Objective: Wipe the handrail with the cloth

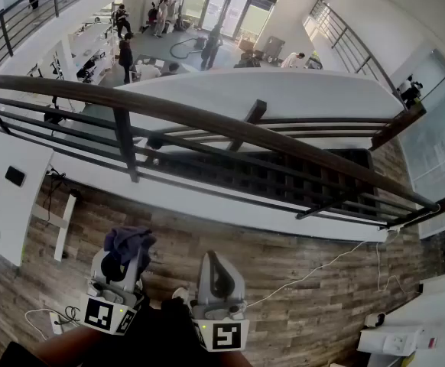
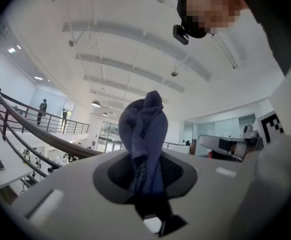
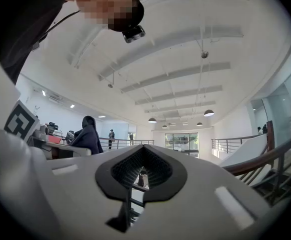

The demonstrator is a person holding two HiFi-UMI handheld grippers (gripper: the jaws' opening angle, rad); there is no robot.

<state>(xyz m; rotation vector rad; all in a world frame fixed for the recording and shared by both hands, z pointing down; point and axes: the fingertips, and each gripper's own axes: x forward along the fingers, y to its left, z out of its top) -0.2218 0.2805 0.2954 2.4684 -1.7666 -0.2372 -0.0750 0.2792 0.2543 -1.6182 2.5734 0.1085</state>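
Observation:
The handrail [image 1: 230,128] is a brown wooden bar on dark metal posts, and it crosses the head view from upper left to lower right. Both grippers are held low over the wood floor, short of the rail and pointing upward. My left gripper [image 1: 126,255] is shut on a dark blue cloth [image 1: 129,241], which stands bunched above its jaws [image 2: 143,129]. My right gripper [image 1: 212,258] is shut with nothing in it, and its jaws meet at a thin slit [image 3: 138,176]. The rail also shows as the handrail [image 2: 35,131] at the left and the handrail [image 3: 273,156] at the right.
Dark horizontal bars and a post [image 1: 125,142] run under the rail. Beyond it is a drop to a lower floor with several people [image 1: 127,52]. A white cable [image 1: 314,270] trails over the wood floor. White furniture [image 1: 394,341] sits at the lower right.

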